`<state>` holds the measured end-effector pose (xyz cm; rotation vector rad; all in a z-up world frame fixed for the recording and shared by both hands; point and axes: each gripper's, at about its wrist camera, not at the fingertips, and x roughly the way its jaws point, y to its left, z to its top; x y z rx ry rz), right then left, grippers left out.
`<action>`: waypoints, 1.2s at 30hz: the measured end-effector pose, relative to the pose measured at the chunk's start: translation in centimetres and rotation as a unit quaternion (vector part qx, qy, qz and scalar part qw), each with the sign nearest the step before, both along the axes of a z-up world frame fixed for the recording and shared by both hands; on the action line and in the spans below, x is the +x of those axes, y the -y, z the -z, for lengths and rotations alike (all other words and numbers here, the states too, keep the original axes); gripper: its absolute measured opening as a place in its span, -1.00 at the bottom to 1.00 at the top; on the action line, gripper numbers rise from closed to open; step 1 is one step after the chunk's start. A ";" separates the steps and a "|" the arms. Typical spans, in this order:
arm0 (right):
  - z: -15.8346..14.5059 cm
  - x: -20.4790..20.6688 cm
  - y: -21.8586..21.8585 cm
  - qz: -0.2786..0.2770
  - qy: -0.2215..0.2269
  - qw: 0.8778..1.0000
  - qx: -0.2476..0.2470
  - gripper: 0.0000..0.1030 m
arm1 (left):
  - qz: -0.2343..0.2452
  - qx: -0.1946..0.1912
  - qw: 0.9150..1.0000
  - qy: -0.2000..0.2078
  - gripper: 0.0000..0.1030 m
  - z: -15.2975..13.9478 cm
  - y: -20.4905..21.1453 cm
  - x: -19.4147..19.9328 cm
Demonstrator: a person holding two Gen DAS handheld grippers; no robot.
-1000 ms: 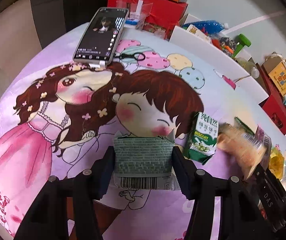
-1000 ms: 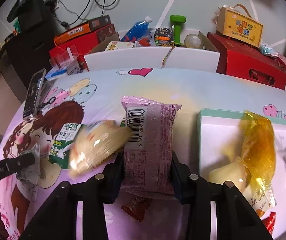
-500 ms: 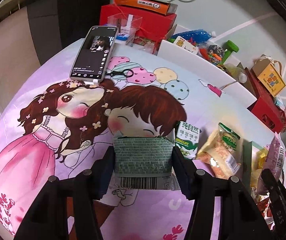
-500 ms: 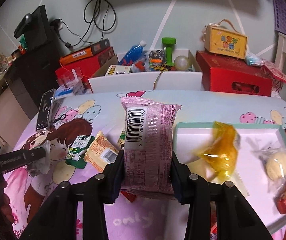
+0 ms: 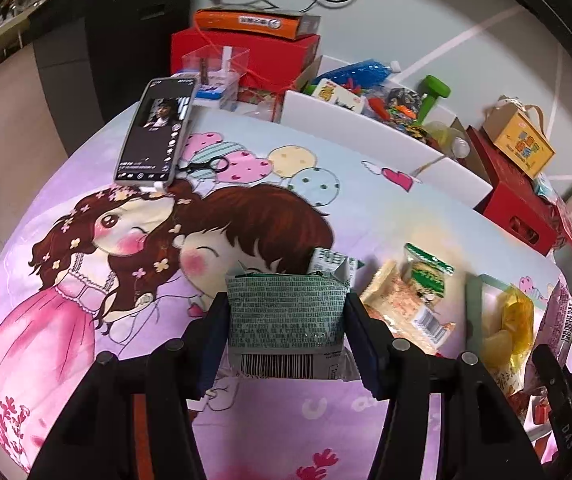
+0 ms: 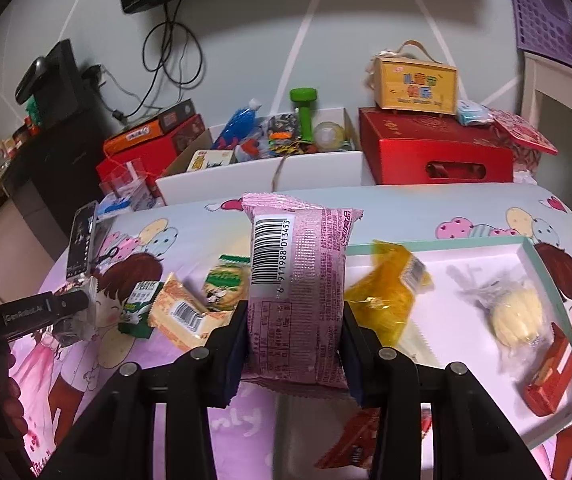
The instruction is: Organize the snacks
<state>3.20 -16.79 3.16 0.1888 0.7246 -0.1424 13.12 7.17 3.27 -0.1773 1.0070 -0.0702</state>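
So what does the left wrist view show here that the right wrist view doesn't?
Only the left wrist view shows the left claw clamped on a grey-green packet, end-on.

Only the right wrist view shows the right claw gripping the pink packet squarely, and the far half of the tray, with a pale round snack and a red bar.

Both show the phone, the orange packet and the yellow bag.

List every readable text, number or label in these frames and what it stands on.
"6 911988 013453": barcode on the pink foil snack packet.
"GenRobot.AI": black left hand-held gripper.
"only": purple cartoon tablecloth.
Yellow gift box, green foil packet: print too blurred to read.
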 end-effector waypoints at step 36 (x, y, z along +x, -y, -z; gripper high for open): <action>-1.4 -6.7 16.0 0.178 0.043 0.981 0.069 -0.14 | 0.198 0.016 0.979 0.035 0.12 -2.3 16.1 -3.6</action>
